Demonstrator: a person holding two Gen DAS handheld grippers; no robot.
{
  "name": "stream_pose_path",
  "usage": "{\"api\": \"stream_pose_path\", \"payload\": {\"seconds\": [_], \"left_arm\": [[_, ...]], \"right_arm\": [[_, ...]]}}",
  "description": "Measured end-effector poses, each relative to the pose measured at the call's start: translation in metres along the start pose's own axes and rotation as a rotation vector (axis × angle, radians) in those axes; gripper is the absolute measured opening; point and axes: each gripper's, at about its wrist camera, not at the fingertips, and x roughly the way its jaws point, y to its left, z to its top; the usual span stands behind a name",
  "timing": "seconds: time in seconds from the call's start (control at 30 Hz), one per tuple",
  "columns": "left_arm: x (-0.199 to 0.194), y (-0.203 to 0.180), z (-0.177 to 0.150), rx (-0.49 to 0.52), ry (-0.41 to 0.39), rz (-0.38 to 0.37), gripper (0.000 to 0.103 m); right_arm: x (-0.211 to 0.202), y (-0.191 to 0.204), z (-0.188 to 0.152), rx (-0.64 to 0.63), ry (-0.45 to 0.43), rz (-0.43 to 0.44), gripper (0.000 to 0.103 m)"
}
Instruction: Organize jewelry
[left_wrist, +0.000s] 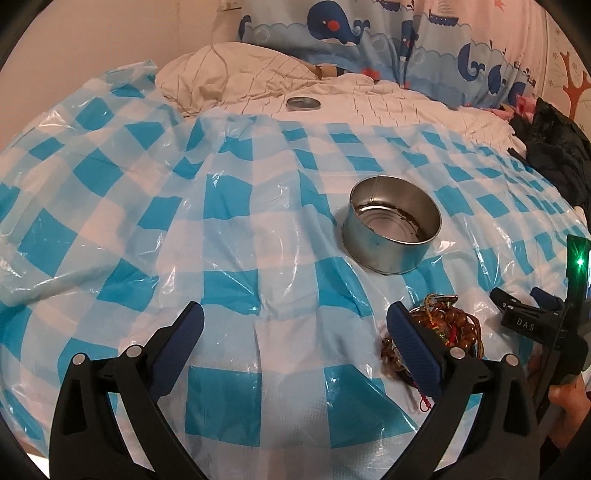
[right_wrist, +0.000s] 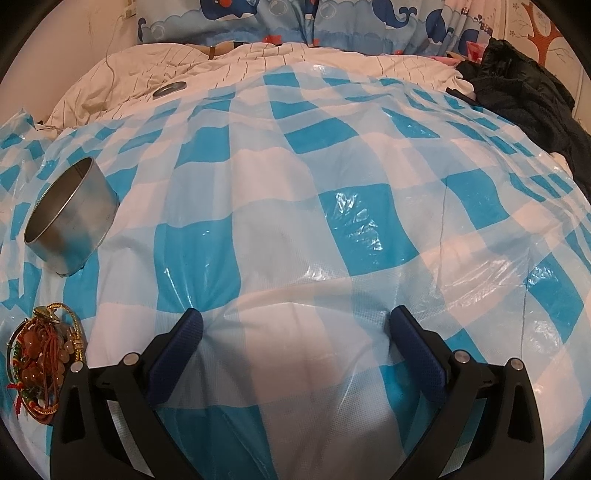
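Bed covered by a blue-and-white checked plastic sheet (left_wrist: 229, 206), crinkled and glossy. Both grippers hover low over it.

Left gripper (left_wrist: 295, 317): fingers spread wide, nothing between them. Blue pads face inward. Its right finger (left_wrist: 413, 350) overlaps the jewelry pile in this view; cannot tell whether it touches.

Right gripper (right_wrist: 295, 321): fingers spread wide, empty, only bare sheet between them. Also seen at the right edge of the left wrist view, with a green light lit and a hand (left_wrist: 565, 402) on its handle.

Jewelry pile (left_wrist: 443, 328): tangle of brown bead bracelets, red and gold cords, lying on the sheet near the front edge. In the right wrist view it sits at the far lower left (right_wrist: 44, 362), just beside the left finger's base, outside the fingers.

Round metal tin (left_wrist: 391, 225): open, upright, inside looks empty apart from dark residue around the bottom edge. Stands on the sheet beyond the jewelry, apart from it. Seen at left in the right wrist view (right_wrist: 70, 218).

Tin lid (left_wrist: 303, 103): lies flat on the white striped quilt (left_wrist: 388, 103) past the sheet's far edge, well apart from the tin.

Background: whale-print bedding (left_wrist: 340, 26) along the wall; dark garment (left_wrist: 554, 147) heaped at the right.
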Motion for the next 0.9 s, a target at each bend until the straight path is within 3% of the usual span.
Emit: {"api": "stream_pose_path", "payload": {"seconds": [0.9], "left_arm": [[0.0104, 0.0012, -0.0048, 0.018, 0.051, 0.011, 0.095]], "right_arm": [[0.0026, 0.0042, 0.0004, -0.016, 0.005, -0.018, 0.097]]}}
